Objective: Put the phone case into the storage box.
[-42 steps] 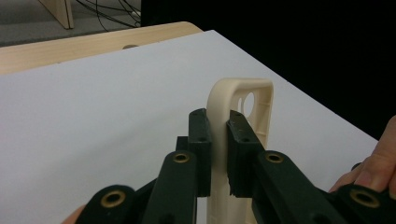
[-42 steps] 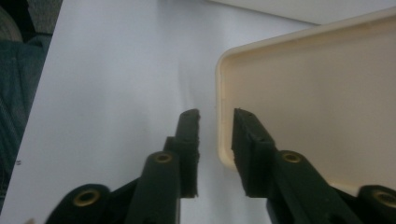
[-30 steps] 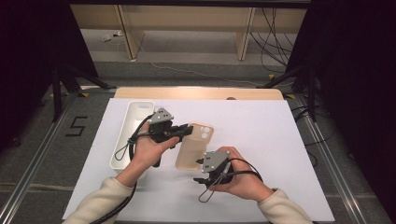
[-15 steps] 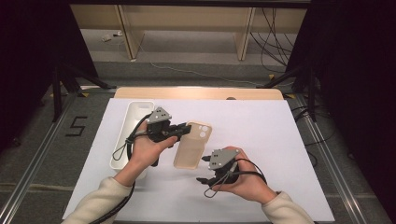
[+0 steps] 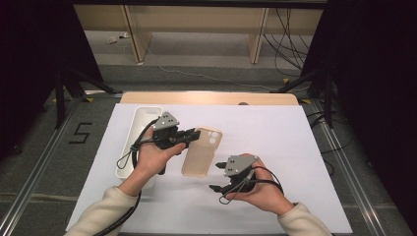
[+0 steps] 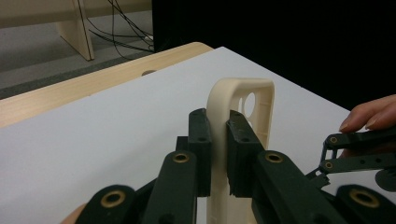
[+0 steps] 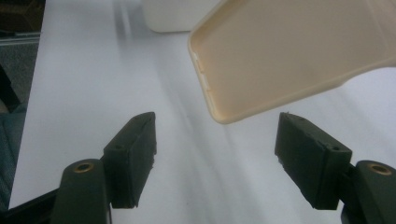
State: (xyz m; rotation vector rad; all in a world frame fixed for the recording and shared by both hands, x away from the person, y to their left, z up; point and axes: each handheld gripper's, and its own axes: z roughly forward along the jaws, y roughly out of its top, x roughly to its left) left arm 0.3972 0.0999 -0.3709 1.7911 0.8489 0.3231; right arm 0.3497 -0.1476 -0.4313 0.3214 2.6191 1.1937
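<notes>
Left tool (image 5: 189, 139) clamped on case (image 5: 201, 152) rim at its camera end, case lifted off table (image 5: 295, 147); right tool (image 5: 216, 178) jaws just opened, nothing between; case's free end just ahead of it, long axis running away toward left tool; right nearer that end.

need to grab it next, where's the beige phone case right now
In the high view the beige phone case sits mid-table on the white sheet, its edge clamped by the left hand-held gripper, right of the white tray.

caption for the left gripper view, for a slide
Left gripper clamps the beige phone case by its edge above the white sheet.
</notes>
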